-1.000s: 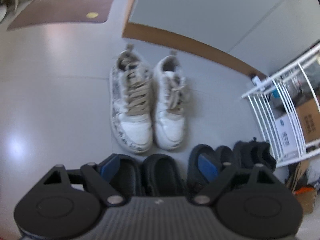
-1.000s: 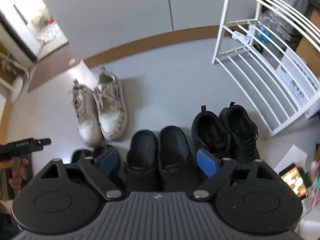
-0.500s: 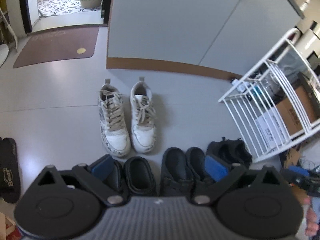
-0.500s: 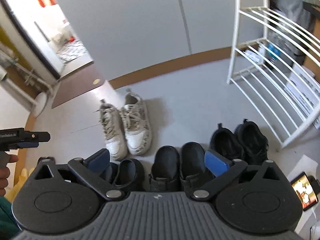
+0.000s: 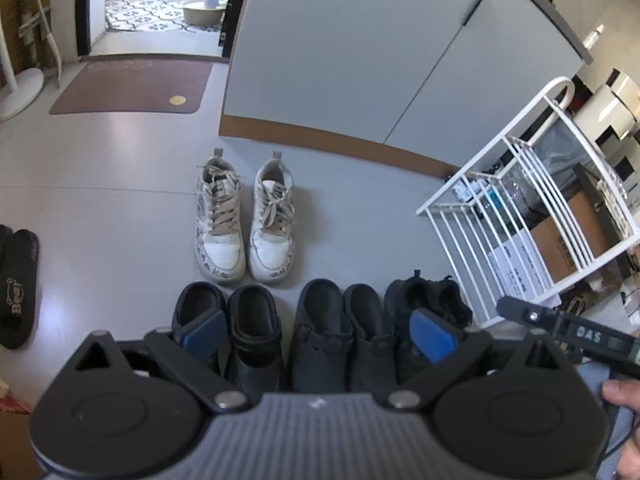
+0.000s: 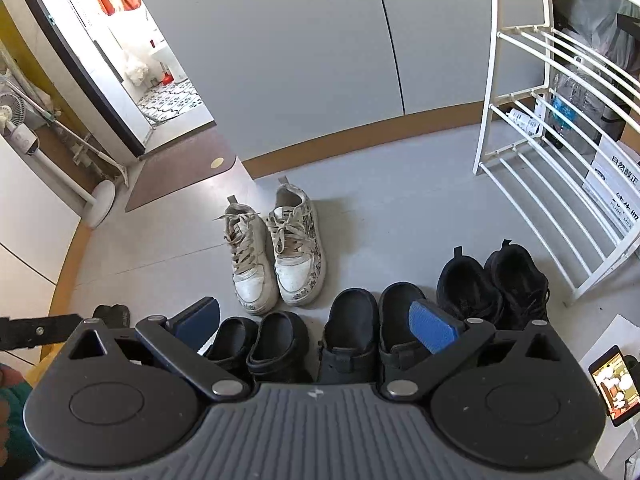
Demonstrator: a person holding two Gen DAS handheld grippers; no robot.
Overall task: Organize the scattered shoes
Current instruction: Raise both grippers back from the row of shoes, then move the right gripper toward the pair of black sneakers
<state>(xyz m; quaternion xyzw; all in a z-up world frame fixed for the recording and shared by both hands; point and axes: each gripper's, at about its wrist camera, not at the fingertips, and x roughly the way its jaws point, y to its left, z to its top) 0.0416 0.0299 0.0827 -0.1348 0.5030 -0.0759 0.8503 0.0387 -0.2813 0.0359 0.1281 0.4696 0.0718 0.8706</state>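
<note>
Left gripper [image 5: 316, 332] jaws spread wide, nothing between; right gripper [image 6: 314, 324] likewise, both just widened. White sneakers [image 5: 244, 232] paired on grey floor [image 5: 120, 184]. Nearer row: black clogs [image 6: 264, 340], black mules [image 6: 368, 328], black trainers [image 6: 496, 284] beside white rack [image 6: 536, 184]. Black slide sandals [image 5: 18, 284] apart, far left, partly cut off, possibly a pair.

White sneakers [image 5: 243, 232] paired, toes near – 3 black prs [image 5: 320, 328] in row, upright.
</note>
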